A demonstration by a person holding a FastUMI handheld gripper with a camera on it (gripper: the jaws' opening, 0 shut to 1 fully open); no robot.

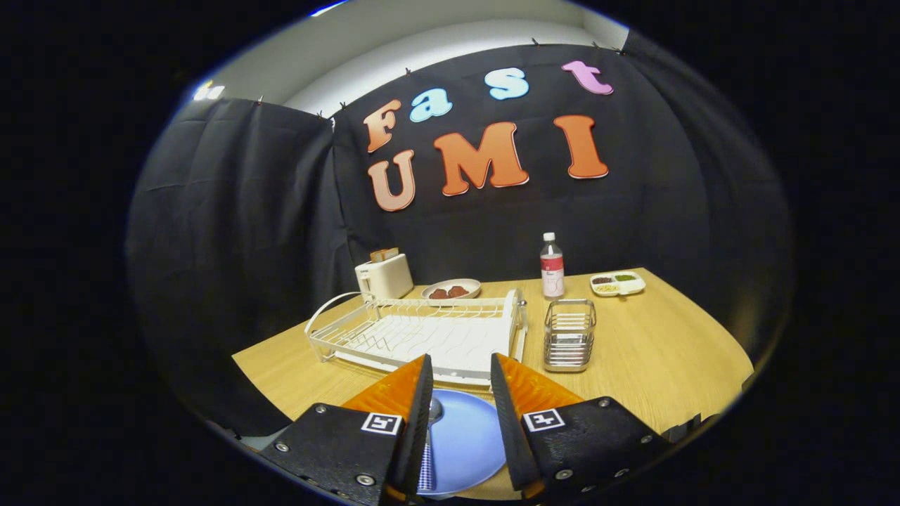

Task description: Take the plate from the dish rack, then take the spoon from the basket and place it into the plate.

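A light blue plate point(467, 439) lies on the wooden table point(661, 358) under and between my fingers, in front of the dish rack. On it rests a spoon point(434, 409): its metal bowl points toward the rack, and its checked handle runs back along the inner side of the left finger point(408, 407). My gripper point(460, 360) is open above the plate, with a wide gap between the fingers and neither finger pressing on the spoon. The white wire dish rack point(422, 334) just beyond the fingertips holds nothing. The metal wire basket point(569, 343) stands to the rack's right, and nothing shows in it.
Behind the rack stand a white toaster point(384, 275) and a plate of dark food point(451, 289). A bottle with a red label point(552, 267) and a white divided tray point(618, 283) sit at the back right. Bare tabletop stretches to the right of the basket.
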